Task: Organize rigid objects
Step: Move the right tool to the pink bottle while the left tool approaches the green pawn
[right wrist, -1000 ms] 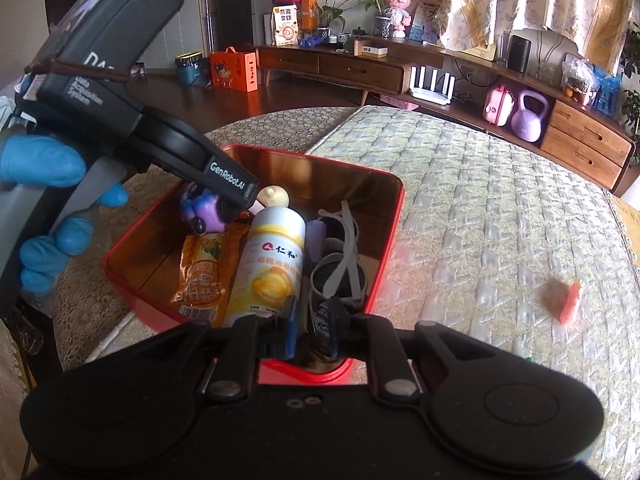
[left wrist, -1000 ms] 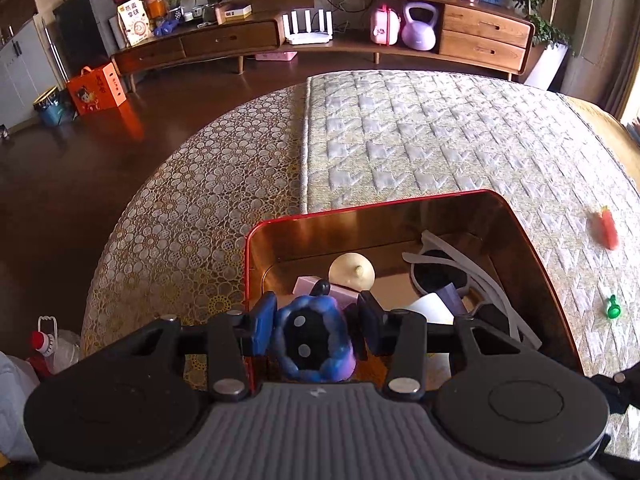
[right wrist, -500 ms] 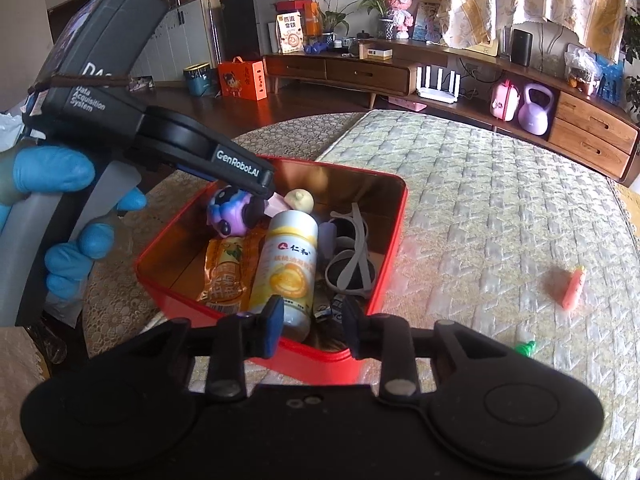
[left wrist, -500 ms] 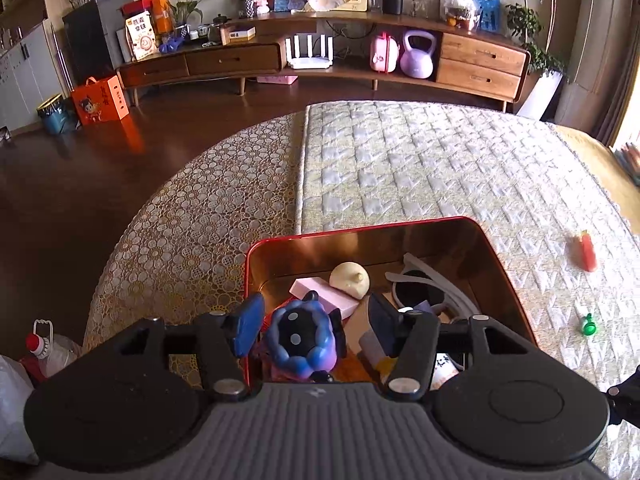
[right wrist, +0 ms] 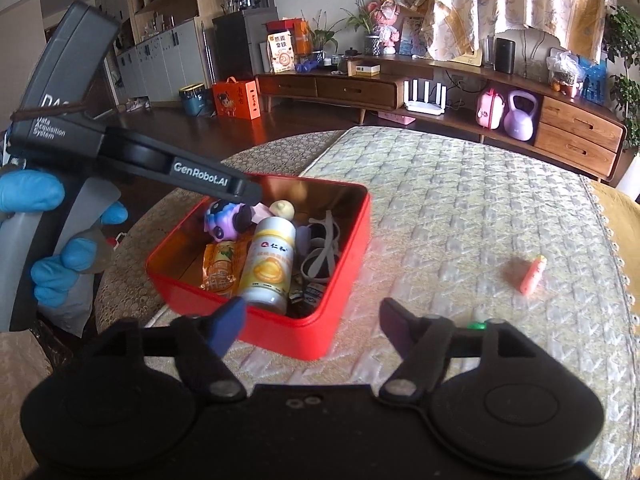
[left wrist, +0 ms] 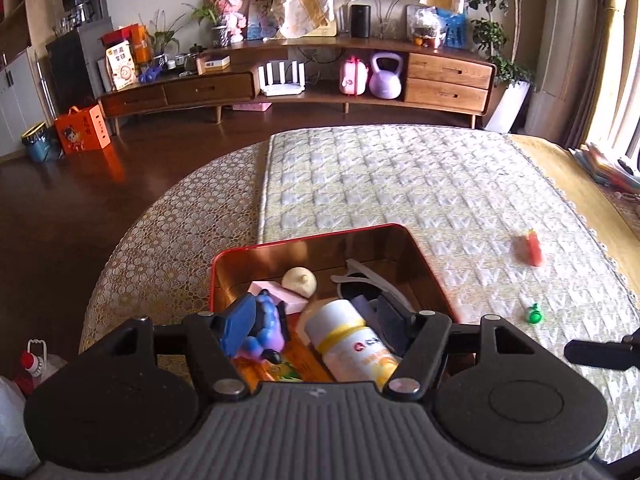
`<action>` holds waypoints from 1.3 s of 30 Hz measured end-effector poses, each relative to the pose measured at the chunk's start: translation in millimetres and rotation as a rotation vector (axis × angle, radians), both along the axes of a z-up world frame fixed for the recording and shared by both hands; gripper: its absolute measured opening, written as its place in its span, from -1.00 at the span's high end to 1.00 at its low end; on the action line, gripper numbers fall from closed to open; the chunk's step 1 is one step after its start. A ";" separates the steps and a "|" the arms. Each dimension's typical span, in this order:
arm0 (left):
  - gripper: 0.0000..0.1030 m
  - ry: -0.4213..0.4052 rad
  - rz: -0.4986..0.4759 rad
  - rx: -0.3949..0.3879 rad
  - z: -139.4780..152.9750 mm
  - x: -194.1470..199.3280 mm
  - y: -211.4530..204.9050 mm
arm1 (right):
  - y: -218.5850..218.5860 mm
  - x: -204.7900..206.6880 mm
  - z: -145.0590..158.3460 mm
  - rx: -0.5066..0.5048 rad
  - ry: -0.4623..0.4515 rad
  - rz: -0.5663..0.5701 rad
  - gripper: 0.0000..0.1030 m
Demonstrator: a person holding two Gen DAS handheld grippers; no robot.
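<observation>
Left claw [left wrist: 316, 322] spread wide over the red tin [right wrist: 344, 240], one purple toy [right wrist: 224, 220] lying inside beside one white bottle [right wrist: 268, 266]. Right claw [right wrist: 308, 326] gapes empty. Two small toys on the mattress [right wrist: 460, 208]: one orange [right wrist: 532, 274], one green [left wrist: 535, 315].

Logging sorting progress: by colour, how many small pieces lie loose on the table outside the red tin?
Orange-red: 1, carrot-shaped piece
Green: 1, small green piece
Total outside the red tin: 2

Lilac kettlebell [left wrist: 385, 76] beside pink case [left wrist: 353, 76] on sideboard [left wrist: 448, 76].
</observation>
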State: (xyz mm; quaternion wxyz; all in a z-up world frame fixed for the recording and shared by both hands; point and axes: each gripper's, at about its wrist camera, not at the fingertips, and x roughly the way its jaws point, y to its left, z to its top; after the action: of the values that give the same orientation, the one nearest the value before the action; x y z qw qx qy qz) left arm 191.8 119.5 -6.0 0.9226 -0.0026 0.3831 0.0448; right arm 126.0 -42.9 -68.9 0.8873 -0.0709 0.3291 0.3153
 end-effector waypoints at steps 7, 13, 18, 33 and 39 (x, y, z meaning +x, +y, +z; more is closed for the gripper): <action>-0.51 -0.027 -0.040 -0.029 7.6 -11.3 -23.1 | -40.6 -7.8 10.2 0.013 -0.031 -0.048 -0.78; -0.62 -0.049 -0.074 -0.057 10.4 -17.8 -45.0 | -77.0 -5.7 14.1 0.047 -0.047 -0.102 -0.99; -0.63 -0.076 -0.123 -0.047 9.9 -23.3 -69.6 | -103.3 1.7 13.9 0.072 -0.036 -0.148 -0.99; -0.63 -0.067 -0.223 -0.054 -17.0 -20.1 -138.5 | -156.1 45.8 -1.3 0.078 0.022 -0.352 -0.99; -0.63 -0.055 -0.242 -0.049 -31.2 -12.7 -157.2 | -160.4 64.4 -8.4 0.065 0.027 -0.388 -0.99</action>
State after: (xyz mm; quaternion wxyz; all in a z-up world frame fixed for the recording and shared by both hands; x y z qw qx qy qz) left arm 179.1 -37.7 -37.1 0.9312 0.0200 0.3560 -0.0761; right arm 190.3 -203.3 -77.2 0.9288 0.0269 0.3378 0.1496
